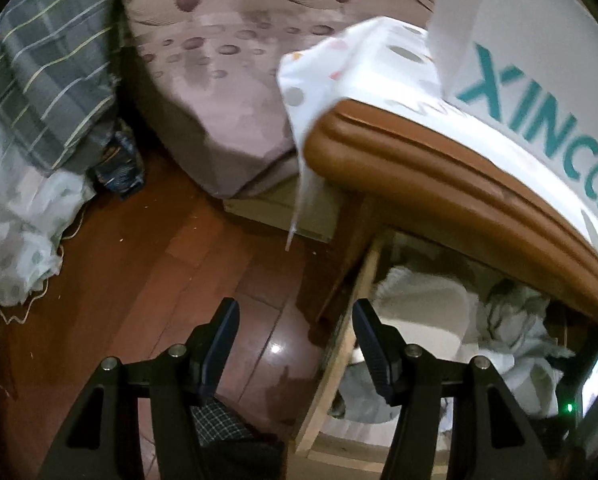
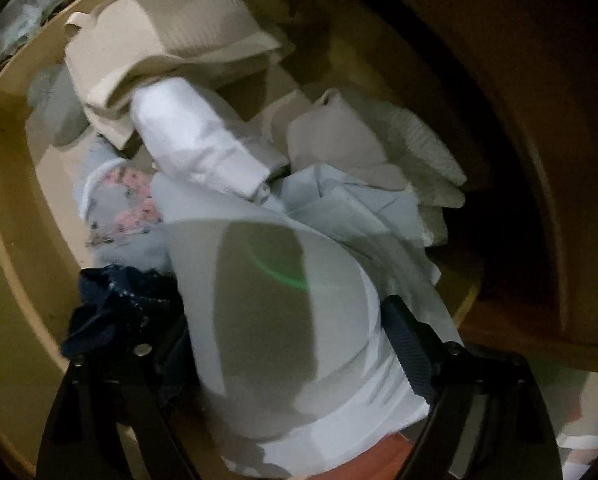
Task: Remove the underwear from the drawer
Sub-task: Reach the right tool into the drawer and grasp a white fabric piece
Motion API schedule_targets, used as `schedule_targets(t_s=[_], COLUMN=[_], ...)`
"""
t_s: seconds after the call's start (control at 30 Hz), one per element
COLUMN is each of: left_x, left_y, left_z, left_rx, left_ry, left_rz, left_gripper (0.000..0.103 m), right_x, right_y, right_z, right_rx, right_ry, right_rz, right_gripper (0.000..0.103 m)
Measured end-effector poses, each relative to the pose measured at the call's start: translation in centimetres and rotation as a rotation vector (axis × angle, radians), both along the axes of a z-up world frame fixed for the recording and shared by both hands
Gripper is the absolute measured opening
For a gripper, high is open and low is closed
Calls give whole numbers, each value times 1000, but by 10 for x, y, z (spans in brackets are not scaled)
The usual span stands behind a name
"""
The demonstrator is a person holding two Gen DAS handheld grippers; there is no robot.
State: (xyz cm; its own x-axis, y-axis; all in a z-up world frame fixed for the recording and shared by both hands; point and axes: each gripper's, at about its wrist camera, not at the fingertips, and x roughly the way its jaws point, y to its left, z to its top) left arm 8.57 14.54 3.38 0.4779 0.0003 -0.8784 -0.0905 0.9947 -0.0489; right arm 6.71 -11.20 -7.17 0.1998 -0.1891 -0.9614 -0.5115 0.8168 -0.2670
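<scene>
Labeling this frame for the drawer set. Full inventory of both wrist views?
pale grey-white garment: one, drawer front, between right fingers
beige padded bras: two, drawer back
white rolled cloth: one, drawer middle
floral pink-grey piece: one, left
navy fabric: one, front left
wooden drawer: one, tan, open
brown table edge: one, above drawer
dotted white cloth: one, on top
mauve mattress: one, behind
left gripper: black, open, over floor
right gripper: black, straddling garment

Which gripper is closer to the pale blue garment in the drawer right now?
Right. The right gripper is down in the drawer with its fingers straddling the pale blue garment. The left gripper hangs open outside, above the drawer's side edge and the floor.
</scene>
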Motion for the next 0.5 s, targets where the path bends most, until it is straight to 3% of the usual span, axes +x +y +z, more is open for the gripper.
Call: schedule_targets(t_s=[0.1, 0.27, 0.5], left_x=[1, -1, 0], left_y=[-10, -25, -46], left_z=[-6, -15, -26], left_rx=[-23, -99, -195], left_ry=[25, 60, 120], left_rz=[-44, -130, -214], left_gripper=[60, 60, 60], right_x=[1, -3, -19], right_y=[-5, -15, -32], right_z=[-3, 5, 27], right_rx=[20, 63, 142], right_ry=[-4, 2, -5], right_rz=[-16, -36, -83], right_gripper=[64, 26, 17])
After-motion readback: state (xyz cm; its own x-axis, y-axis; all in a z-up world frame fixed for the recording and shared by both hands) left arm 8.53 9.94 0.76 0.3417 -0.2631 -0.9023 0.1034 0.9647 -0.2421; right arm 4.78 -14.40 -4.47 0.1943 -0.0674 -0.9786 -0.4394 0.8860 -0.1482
